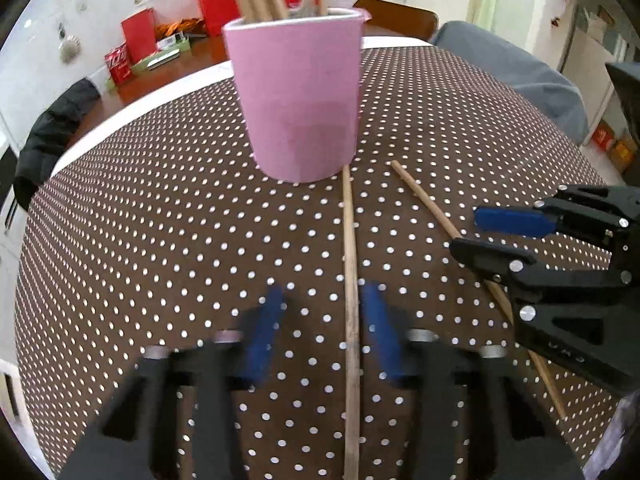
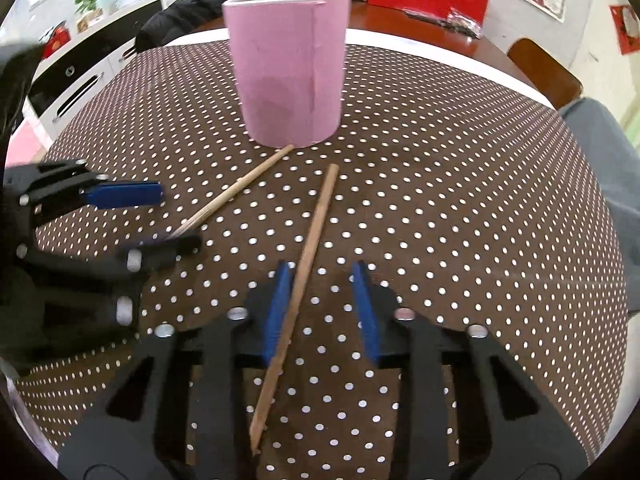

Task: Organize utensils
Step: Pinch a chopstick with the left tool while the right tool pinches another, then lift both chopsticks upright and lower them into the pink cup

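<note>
Blue pads of the left claw (image 1: 320,332) straddle one chopstick (image 1: 350,280) at lower centre, apart and not yet pressing, likely lined up to pinch it. Its far tip meets the pink cup (image 1: 298,96) already holding sticks on the dotted counter (image 1: 140,220).

Right wrist view: the right claw (image 2: 322,312) likewise brackets the second chopstick (image 2: 308,256), left pad touching, right pad clear.

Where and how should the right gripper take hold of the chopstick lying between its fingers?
Grip the chopstick on its shaft near the middle, from above, pads on its two long sides. It lies flat on the tablecloth, thin and round, running lengthwise through the right gripper, so a sideways pinch probably suits it.
</note>
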